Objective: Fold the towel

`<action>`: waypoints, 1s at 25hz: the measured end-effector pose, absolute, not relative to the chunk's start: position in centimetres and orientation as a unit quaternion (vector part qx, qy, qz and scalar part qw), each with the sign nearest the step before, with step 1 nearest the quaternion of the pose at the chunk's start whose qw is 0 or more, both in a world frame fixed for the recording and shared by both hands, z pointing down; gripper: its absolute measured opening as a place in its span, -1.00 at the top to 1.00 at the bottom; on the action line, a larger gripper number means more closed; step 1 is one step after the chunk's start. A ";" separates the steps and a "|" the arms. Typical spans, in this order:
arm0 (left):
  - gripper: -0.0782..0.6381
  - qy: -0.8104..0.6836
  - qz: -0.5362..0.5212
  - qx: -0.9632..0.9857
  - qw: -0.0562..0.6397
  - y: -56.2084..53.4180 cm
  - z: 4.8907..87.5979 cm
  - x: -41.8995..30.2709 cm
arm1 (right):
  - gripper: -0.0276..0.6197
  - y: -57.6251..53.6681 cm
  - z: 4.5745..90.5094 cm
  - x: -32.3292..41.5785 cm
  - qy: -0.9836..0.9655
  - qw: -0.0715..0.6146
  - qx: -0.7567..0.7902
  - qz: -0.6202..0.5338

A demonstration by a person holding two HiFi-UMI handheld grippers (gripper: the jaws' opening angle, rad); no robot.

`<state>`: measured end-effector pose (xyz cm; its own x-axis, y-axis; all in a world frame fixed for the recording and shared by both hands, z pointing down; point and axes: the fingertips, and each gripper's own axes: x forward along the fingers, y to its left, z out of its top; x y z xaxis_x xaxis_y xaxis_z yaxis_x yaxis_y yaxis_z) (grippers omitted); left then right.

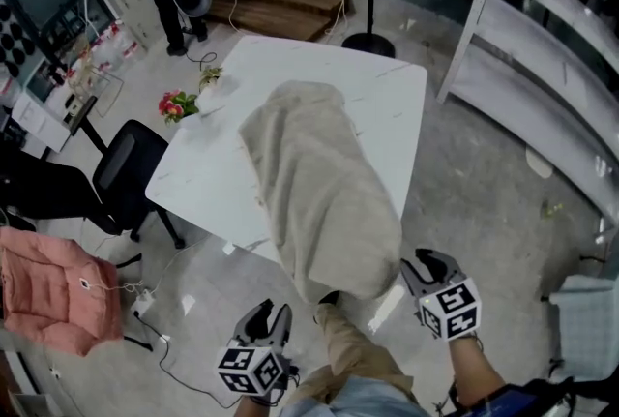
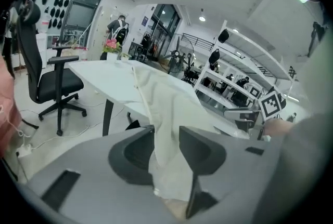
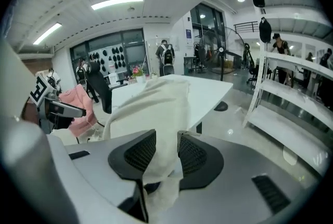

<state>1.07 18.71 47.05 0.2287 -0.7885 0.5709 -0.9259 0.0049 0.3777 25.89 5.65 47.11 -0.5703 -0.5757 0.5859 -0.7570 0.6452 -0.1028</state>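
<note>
At the table's (image 1: pixel 397 105) 6 o'clock edge, head view: beige towel (image 1: pixel 319 193) lies lengthwise from mid-table and spills over the near side.

Left gripper (image 2: pixel 165 134) – at 7 o'clock of the hanging end. Jaws part-way open, a towel fold hanging loose in the gap, pads not clamping it.

Right gripper (image 3: pixel 166 140) – at 5 o'clock. Jaws likewise part-open, towel corner draped between the ribbed pads, brushing them, not pinched.

Flowers (image 1: pixel 177 104) off the table's 9 o'clock corner.
</note>
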 end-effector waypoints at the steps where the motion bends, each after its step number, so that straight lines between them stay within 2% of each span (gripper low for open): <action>1: 0.36 -0.619 0.088 0.700 0.345 18.1 45.8 0.5 | 0.47 5.0 45.9 25.6 -0.871 0.256 0.386 0.164; 8: 0.36 -0.651 0.023 0.715 0.255 9.7 36.3 -4.4 | 0.48 -2.6 36.4 20.1 -0.898 0.206 0.380 0.077; 15: 0.36 -0.659 -0.013 0.725 0.200 0.1 29.8 -11.2 | 0.50 -11.6 29.9 12.5 -0.913 0.175 0.369 0.007; 25: 0.23 -0.640 0.008 0.734 0.228 -12.3 31.0 -16.1 | 0.48 -23.4 27.3 4.1 -0.926 0.198 0.321 -0.029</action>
<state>-16.08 -12.26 30.96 0.1816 -0.9352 0.3041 -0.9427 -0.0776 0.3245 4.15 -23.38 27.31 -0.7159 -0.6050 0.3486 -0.5820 0.7928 0.1809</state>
